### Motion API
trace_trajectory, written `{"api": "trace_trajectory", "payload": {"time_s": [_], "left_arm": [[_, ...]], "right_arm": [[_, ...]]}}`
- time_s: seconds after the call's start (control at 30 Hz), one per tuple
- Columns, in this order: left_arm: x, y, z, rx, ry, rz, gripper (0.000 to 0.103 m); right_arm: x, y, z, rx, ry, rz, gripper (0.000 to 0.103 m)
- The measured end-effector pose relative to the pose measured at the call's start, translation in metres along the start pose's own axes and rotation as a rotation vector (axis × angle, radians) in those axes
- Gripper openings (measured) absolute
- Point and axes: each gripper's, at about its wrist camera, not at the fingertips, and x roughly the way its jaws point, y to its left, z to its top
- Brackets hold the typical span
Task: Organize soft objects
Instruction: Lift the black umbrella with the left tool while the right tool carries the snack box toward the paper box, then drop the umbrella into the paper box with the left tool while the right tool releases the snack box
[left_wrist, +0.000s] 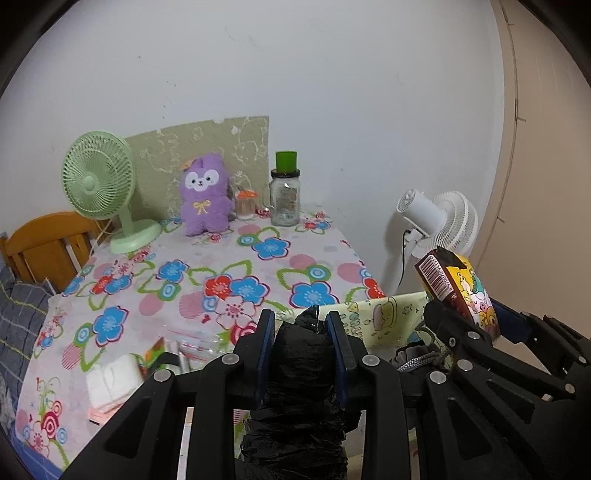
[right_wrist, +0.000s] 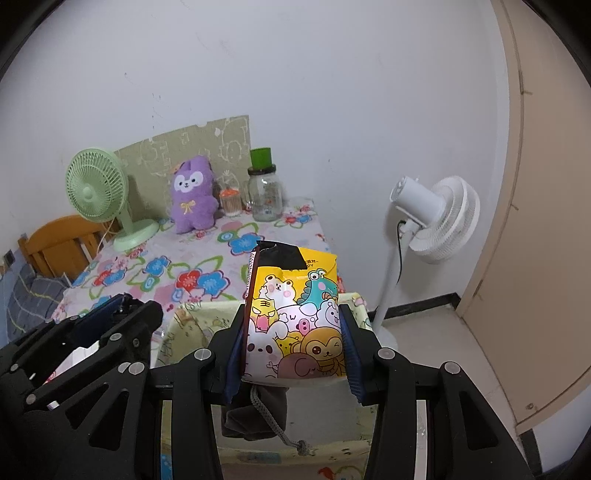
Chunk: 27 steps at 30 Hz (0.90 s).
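Observation:
My left gripper (left_wrist: 301, 321) is shut on a roll of black plastic bags (left_wrist: 303, 373), held upright over the table's near edge. My right gripper (right_wrist: 293, 328) is shut on a yellow cartoon-animal packet (right_wrist: 295, 317), also seen in the left wrist view (left_wrist: 461, 291), held above a pale yellow fabric bin (right_wrist: 192, 325). A grey cloth with a drawstring (right_wrist: 258, 410) lies in the bin under the packet. A purple plush toy (left_wrist: 203, 195) sits at the back of the floral table (left_wrist: 229, 266).
A green desk fan (left_wrist: 99, 184), a small jar (left_wrist: 245, 205) and a glass jar with a green cup on it (left_wrist: 284, 195) stand along the back. A white floor fan (right_wrist: 432, 218) stands right of the table. A wooden chair (left_wrist: 44, 243) is at the left.

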Motion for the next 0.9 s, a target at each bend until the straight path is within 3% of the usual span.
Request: {"api": "trace_trajectory", "payload": {"time_s": [0.47,0.7,0.9], "left_arm": [[0.052,-0.015,-0.013,-0.009,0.120,0.005,0.028],[0.066,-0.021,-0.021,0.023,0.166,0.003,0.041],[0.067,-0.020,-0.022,0.030,0.184,-0.030,0.062]], "right_arm": [[0.029,-0.022,-0.009,0.037,0.057,0.017,0.048],[0.050,-0.018,-0.008,0.026,0.105,0.059,0.049],[0.066,-0.009,-0.010,0.016,0.168,0.089,0.050]]}}
